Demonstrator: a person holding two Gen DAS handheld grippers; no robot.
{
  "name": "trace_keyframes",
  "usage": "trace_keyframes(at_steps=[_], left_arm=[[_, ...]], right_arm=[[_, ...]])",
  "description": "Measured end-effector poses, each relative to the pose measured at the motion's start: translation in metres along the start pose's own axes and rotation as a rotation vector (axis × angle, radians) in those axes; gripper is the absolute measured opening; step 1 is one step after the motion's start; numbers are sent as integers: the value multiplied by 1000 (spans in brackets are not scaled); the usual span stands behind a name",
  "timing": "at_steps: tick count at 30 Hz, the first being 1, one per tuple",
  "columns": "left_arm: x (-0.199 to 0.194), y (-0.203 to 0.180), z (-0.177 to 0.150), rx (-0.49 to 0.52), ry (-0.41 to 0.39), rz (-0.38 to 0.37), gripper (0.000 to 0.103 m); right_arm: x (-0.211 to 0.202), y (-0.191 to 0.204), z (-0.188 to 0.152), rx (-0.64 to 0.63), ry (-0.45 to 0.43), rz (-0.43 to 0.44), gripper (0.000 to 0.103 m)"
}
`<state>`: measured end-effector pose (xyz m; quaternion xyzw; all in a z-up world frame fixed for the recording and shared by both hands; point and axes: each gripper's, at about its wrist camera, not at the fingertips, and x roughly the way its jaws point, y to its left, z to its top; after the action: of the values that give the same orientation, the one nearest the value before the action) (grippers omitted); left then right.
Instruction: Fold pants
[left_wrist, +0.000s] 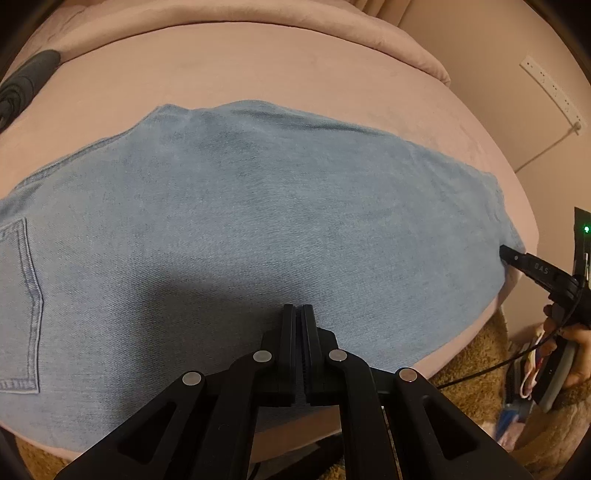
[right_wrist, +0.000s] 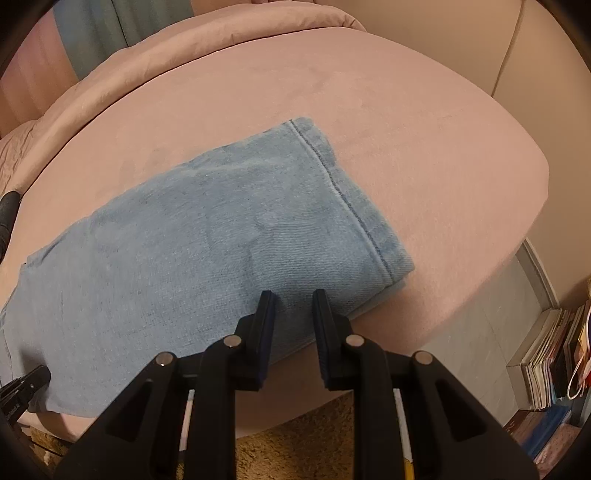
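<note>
- In the left wrist view the pants (left_wrist: 240, 229), light blue denim, lie flat across a pink bed (left_wrist: 258, 66) and fill the middle of the frame from the left edge to the right side.
- A back pocket (left_wrist: 20, 295) with stitched edges shows at the far left of that view.
- The left gripper (left_wrist: 299, 310) rises from the bottom centre, its jaws pressed together with nothing visible between them, the tips over the near part of the denim.
- At the right edge of the same view the right gripper (left_wrist: 508, 254) reaches in with its tip at the hem end of the pants, and a hand (left_wrist: 570, 354) grips its handle below.
- A white power strip (left_wrist: 552, 90) lies at the upper right, and brown carpet (left_wrist: 469, 384) shows at the lower right.
- In the right wrist view the pants (right_wrist: 207, 236) run from the lower left up to the centre, the stitched hem (right_wrist: 347, 199) at their right end, legs stacked one on the other.
- The right gripper (right_wrist: 293, 299) comes up from the bottom centre, its jaws a narrow gap apart and empty, the tips just over the near edge of the leg beside the hem.
- The left gripper's tip (right_wrist: 26, 380) shows at the lower left edge, on the denim.
- Books (right_wrist: 554, 354) stand on the floor at the lower right.
</note>
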<state>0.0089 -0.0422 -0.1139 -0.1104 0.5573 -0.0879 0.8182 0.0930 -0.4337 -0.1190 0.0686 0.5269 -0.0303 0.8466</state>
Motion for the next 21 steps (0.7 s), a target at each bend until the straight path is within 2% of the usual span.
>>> trace_keyframes(at_steps=[4, 10, 21], left_arm=[[0, -2, 3, 10, 17, 14, 6], [0, -3, 0, 8, -3, 19, 6], [0, -7, -2, 12, -7, 31, 6]], right_arm=[[1, 2, 2, 11, 8, -14, 21], [0, -2, -1, 26, -15, 15, 21], [0, -1, -3, 13, -23, 6, 21]])
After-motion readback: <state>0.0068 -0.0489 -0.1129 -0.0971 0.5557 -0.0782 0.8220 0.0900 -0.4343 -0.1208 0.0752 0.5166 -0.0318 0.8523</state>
